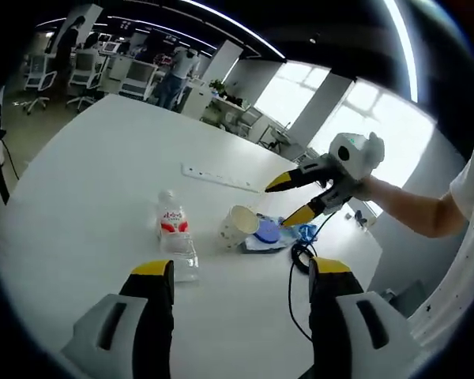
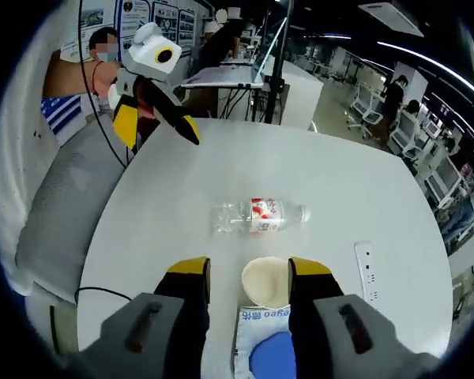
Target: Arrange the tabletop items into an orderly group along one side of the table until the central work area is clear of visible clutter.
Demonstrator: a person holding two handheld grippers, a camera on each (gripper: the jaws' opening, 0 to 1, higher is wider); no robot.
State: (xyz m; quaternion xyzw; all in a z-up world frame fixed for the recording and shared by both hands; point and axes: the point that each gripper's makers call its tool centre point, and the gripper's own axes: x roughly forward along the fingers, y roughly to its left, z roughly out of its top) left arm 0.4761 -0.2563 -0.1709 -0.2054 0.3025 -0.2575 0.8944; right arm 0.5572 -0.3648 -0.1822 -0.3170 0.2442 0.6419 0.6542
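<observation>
A clear water bottle with a red label lies on its side on the white table. Beside it a paper cup lies tipped over, against a white-and-blue packet with a round blue lid. My right gripper is open, with the cup showing between its jaws, which do not touch it. My left gripper is open and holds nothing, a little short of the bottle.
A white power strip lies flat beyond the cup. A black cable coils by the packet near the table edge. Office chairs, desks and people stand past the far edge. A person's arm holds the right gripper.
</observation>
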